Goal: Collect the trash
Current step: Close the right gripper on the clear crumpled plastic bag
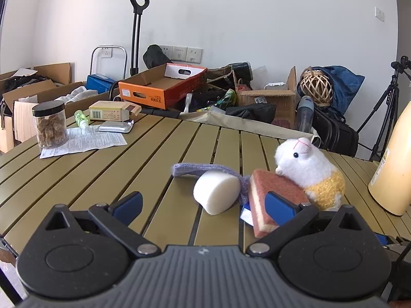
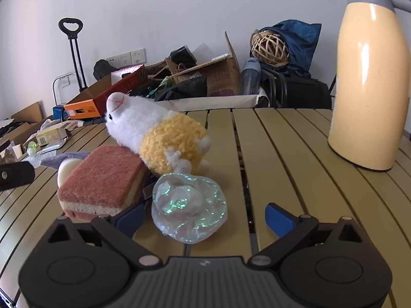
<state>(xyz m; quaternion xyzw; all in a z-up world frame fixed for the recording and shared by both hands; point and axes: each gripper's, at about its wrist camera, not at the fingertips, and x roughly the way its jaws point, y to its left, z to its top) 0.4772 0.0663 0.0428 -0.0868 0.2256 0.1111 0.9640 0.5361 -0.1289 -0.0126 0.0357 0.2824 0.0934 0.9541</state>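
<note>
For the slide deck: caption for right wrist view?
Open right gripper nears crumpled iridescent wrapper beside sponge and plush toy.

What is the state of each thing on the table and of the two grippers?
left gripper: open, holding nothing
right gripper: open, crumpled wrapper between the fingers, not gripped
crumpled wrapper: lying loose
sponge: tilted, propped on things beneath
plush toy: leaning on the sponge
thermos: upright, lid on
jar: upright, lid on

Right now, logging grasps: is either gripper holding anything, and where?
Nothing held. Left gripper and right gripper are both open; crumpled plastic wrap lies ungripped between the right's fingers.
</note>
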